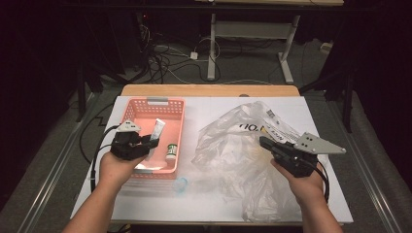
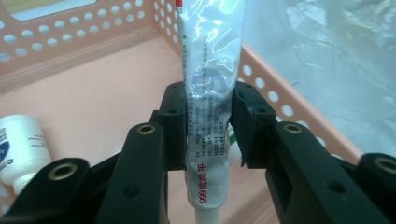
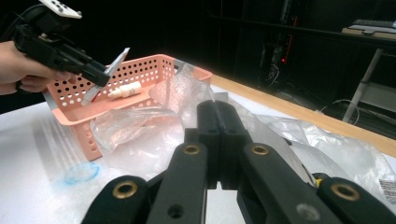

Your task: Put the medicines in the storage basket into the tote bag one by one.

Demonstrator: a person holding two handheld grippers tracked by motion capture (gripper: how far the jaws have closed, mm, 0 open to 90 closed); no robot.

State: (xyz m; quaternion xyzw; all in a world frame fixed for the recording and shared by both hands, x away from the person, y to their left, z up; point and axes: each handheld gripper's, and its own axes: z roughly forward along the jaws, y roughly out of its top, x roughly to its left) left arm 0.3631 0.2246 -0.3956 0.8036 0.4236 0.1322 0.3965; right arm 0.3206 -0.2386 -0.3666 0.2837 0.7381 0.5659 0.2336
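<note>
White tube (image 2: 208,98) clamped in left gripper (image 2: 208,123); right gripper (image 3: 215,140) shut.

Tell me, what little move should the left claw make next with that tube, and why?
Probably lower it a little and open. The left claw is clamped on the tube, held above the floor of the pink basket, where a small white bottle already lies, so letting go there should drop it in beside the bottle.
</note>
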